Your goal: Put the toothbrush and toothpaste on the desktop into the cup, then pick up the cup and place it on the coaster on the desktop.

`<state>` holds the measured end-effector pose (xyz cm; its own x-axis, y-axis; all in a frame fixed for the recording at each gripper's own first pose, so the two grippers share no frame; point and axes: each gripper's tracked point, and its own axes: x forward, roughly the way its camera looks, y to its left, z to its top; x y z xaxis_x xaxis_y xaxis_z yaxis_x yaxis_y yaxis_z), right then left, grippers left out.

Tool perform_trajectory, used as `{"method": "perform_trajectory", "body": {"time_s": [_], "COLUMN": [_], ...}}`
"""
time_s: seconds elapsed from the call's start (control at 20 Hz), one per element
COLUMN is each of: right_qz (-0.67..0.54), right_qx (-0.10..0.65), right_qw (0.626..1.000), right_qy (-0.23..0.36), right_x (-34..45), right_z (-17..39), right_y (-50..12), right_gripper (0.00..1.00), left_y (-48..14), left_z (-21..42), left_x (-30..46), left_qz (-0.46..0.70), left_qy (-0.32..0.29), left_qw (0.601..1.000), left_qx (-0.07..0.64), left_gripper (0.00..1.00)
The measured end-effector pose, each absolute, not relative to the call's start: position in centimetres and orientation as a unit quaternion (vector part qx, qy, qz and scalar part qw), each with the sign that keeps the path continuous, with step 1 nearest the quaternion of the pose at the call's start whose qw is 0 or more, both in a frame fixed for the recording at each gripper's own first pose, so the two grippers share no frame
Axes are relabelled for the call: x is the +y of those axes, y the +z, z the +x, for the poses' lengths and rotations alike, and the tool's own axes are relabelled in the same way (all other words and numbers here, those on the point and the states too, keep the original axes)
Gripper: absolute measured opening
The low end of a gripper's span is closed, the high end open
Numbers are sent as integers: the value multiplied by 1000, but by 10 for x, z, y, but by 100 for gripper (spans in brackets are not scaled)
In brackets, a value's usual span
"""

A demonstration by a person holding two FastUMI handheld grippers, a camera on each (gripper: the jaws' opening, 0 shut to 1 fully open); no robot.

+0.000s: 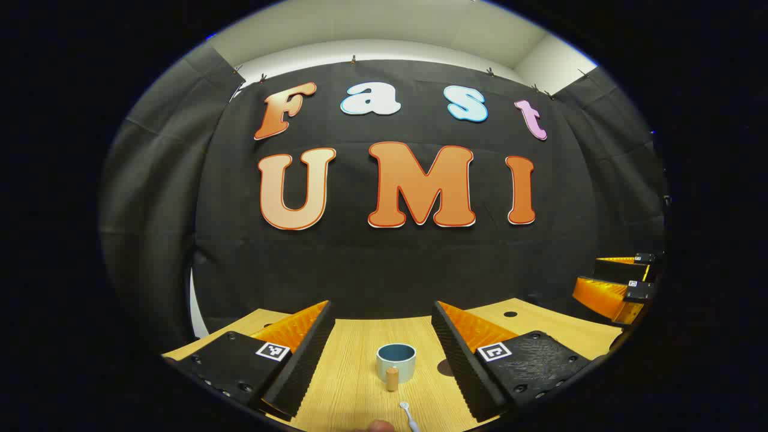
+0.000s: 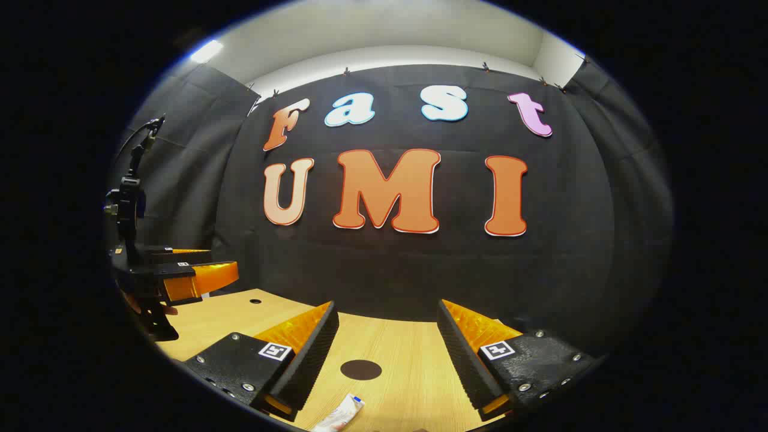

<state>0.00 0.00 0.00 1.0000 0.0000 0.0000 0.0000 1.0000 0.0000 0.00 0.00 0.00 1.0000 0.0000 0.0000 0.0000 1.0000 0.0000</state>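
Note:
In the left gripper view a pale cup with a dark blue inside and a wooden handle stands upright on the wooden desktop, between and below the open fingers of my left gripper. A white toothbrush lies just in front of the cup at the bottom edge. The dark round coaster peeks out beside the right finger. In the right gripper view the coaster lies flat under my open right gripper, and a white toothpaste tube lies nearer, at the bottom edge. Neither gripper holds anything.
My right gripper hovers at the far right of the left gripper view. In the right gripper view, my left gripper hangs above the desktop's left side, with a cable rising from it. The desktop has a small hole and ends at the black cloth wall.

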Motion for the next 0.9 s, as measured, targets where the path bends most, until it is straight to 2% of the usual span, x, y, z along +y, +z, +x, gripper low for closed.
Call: {"method": "perform_trajectory", "body": {"time_s": [0.3,0.9], "right_qz": [6,6], "right_qx": [-3,25], "right_qw": [1000,999], "right_qy": [5,22], "right_x": [6,20], "right_z": [18,21], "right_y": [12,-5], "right_gripper": [98,98], "left_y": [-1,-26], "left_z": [10,22], "left_x": [-8,-7], "left_qz": [14,15], "left_qy": [-4,2], "left_qw": [1000,1000], "left_qx": [-4,11], "left_gripper": [96,97]}}
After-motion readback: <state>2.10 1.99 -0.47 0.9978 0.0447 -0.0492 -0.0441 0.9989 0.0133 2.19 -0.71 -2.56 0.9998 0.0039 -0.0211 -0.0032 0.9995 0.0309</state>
